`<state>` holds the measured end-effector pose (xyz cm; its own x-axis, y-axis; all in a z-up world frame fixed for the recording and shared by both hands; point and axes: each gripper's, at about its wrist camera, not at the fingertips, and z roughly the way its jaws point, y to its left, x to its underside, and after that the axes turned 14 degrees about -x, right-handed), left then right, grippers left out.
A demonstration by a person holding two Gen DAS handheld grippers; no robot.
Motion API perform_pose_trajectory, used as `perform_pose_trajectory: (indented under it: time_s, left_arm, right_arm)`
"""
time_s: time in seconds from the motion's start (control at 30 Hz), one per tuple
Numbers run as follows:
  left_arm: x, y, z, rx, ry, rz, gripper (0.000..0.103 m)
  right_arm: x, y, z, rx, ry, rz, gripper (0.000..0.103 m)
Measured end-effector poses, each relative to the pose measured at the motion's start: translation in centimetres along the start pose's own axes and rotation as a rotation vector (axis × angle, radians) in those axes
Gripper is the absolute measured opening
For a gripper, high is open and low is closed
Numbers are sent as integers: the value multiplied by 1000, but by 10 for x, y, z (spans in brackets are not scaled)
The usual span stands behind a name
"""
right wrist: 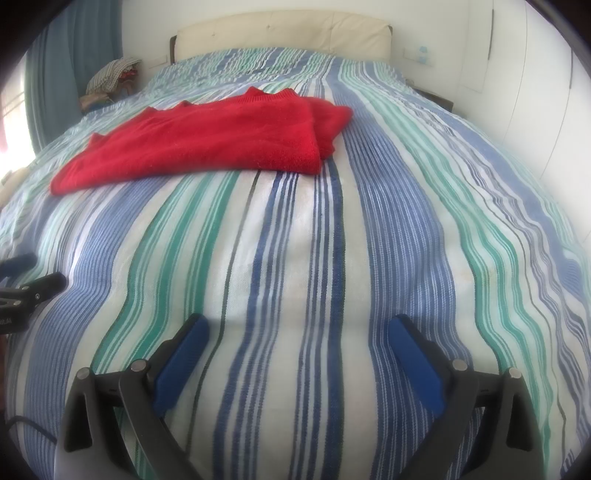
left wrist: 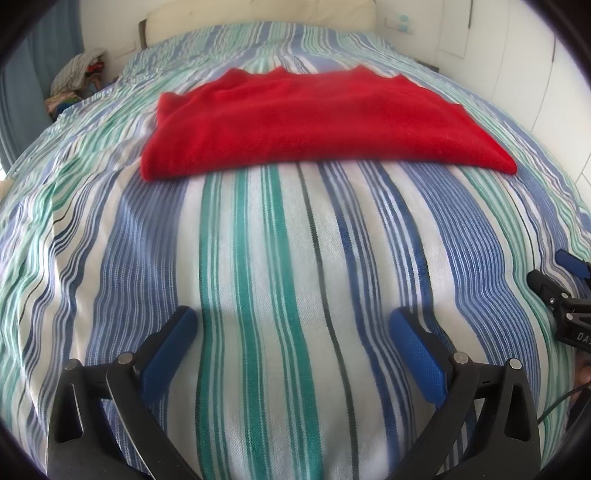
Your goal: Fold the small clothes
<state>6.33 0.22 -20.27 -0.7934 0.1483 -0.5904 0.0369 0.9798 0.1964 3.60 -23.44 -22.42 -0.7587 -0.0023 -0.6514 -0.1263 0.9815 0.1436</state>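
A red knitted garment point(left wrist: 314, 125) lies folded flat on the striped bedspread point(left wrist: 277, 295), in the far middle of the left wrist view; it also shows in the right wrist view point(right wrist: 207, 140), far left of centre. My left gripper point(left wrist: 293, 325) is open and empty, low over the bedspread, well short of the garment. My right gripper point(right wrist: 297, 334) is open and empty too, also short of the garment. The right gripper's tip shows at the right edge of the left wrist view point(left wrist: 565, 291); the left gripper's tip shows at the left edge of the right wrist view point(right wrist: 26, 280).
A cream headboard point(right wrist: 284, 33) stands at the far end of the bed. A pile of clothes point(left wrist: 79, 77) sits beside the bed at the far left, next to a blue curtain point(left wrist: 40, 70). White wardrobe doors point(right wrist: 535, 92) line the right side.
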Motion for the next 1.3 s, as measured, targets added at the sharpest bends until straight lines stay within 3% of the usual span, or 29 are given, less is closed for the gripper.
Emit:
perform_pose_trajectory:
  time_s: [0.57,0.67,0.73,0.8,0.83,1.0,1.13,1.2,1.3]
  left_arm:
    - [-2,0,0,0,7,1,103]
    - [-15,5,-4,33,93,16,102]
    - [-27,19,-13,111,143,-12,101]
    - [-39,39,-26,180,123,-61,101]
    - [-44,49,-30,181,106,-73,102]
    - [-48,84,-29,103,38,-127,102]
    - [-19,95,-6,71,51,-188,102]
    - [-13,94,6,47,95,-171,101]
    - [-18,91,6,44,57,-136,101]
  right_arm:
    - [0,0,0,-1,0,0,97]
    - [-1,0,0,-3,7,6,97]
    - [-6,-2,-3,-23,45,30,97]
    - [-20,-10,-10,-95,93,68,97]
    - [-29,-18,-15,-156,90,103,96]
    - [-112,-70,-26,-326,-39,278,95]
    - [-175,-107,21,-439,-39,402,93]
    - [-187,-121,53,-447,-14,477,90]
    - [-185,-128,100,-476,52,580,82]
